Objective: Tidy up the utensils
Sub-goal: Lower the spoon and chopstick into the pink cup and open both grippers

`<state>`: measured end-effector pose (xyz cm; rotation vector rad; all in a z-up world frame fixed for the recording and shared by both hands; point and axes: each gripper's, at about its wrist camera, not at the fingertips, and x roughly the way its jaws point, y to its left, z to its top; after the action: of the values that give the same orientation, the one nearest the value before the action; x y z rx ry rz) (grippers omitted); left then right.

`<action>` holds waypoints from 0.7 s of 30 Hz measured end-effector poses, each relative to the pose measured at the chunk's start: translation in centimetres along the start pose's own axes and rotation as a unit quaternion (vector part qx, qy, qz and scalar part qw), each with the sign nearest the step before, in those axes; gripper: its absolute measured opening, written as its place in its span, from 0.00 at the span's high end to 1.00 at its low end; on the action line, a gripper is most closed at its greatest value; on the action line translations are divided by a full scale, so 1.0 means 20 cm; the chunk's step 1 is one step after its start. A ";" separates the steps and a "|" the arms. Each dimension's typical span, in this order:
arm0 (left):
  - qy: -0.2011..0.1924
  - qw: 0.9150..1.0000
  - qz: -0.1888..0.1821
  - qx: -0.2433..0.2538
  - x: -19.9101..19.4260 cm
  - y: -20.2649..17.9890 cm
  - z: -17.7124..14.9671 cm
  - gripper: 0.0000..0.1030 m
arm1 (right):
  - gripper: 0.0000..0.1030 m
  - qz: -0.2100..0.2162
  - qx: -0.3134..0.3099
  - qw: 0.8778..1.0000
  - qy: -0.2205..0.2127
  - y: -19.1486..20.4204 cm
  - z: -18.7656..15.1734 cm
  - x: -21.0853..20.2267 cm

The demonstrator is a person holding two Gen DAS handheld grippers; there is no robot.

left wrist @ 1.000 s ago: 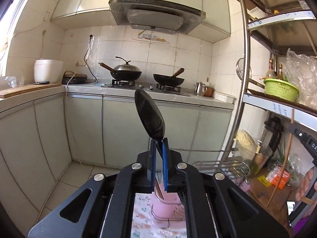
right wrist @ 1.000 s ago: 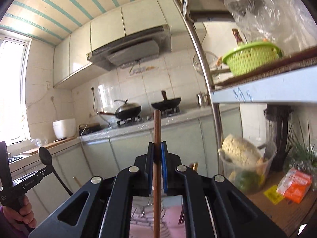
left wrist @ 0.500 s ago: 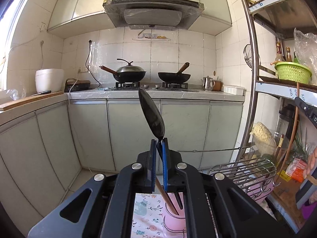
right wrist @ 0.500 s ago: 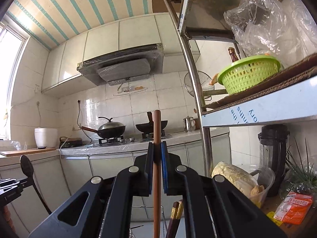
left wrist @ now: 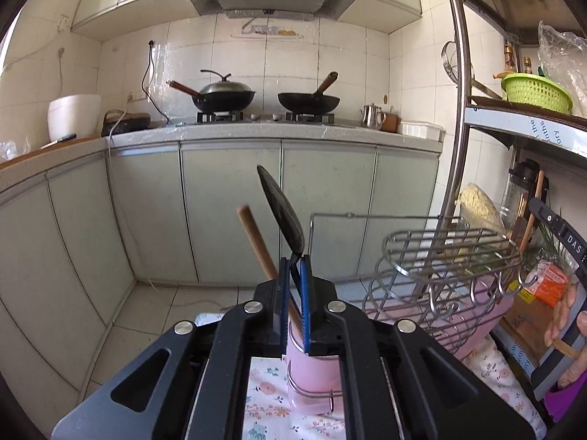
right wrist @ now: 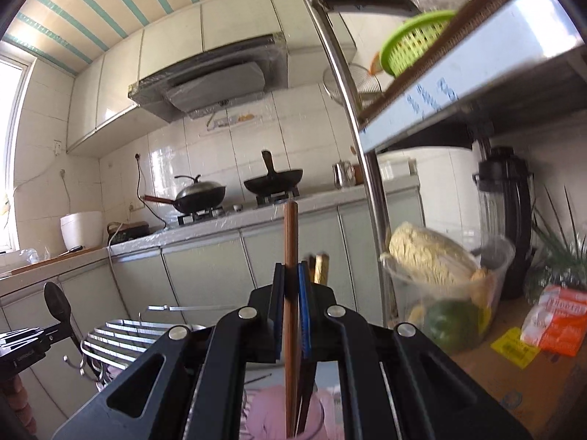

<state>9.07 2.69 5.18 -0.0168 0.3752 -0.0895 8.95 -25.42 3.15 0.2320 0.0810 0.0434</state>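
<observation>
Holding a utensil in each gripper right above the pink cups

Left gripper (left wrist: 295,267) pinches black spoon (left wrist: 280,216) by its stem, bowl up, long axis near upright; pink cup (left wrist: 312,370) sits directly below the jaws, a wooden stick (left wrist: 256,242) already leaning in it. Right gripper (right wrist: 291,275) is clamped on an upright wooden handle (right wrist: 291,234), lower end in a pink holder (right wrist: 268,418). Wire rack (left wrist: 451,253) just beside could snag
</observation>
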 end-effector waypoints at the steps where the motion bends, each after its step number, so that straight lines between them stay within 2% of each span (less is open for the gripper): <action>1: 0.003 1.000 0.001 0.000 0.01 0.00 -0.01 0.95 | 0.93 -0.002 0.003 1.000 0.010 -0.01 -0.02 0.01; 8: 0.022 1.000 0.013 -0.004 0.11 0.06 -0.02 0.95 | 0.93 0.005 0.033 0.997 0.069 -0.08 -0.05 0.11; 13: 0.040 0.999 -0.001 -0.015 0.20 0.10 0.03 0.95 | 0.93 0.015 0.037 0.993 0.108 -0.07 0.01 0.19; 21: 0.070 0.997 -0.018 -0.021 0.25 0.09 0.00 0.95 | 0.93 0.019 0.023 0.991 0.133 -0.04 -0.04 0.20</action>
<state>13.92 4.04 3.21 -0.0598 0.5169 -0.1182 12.94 -25.82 1.96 0.2722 0.3436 0.1096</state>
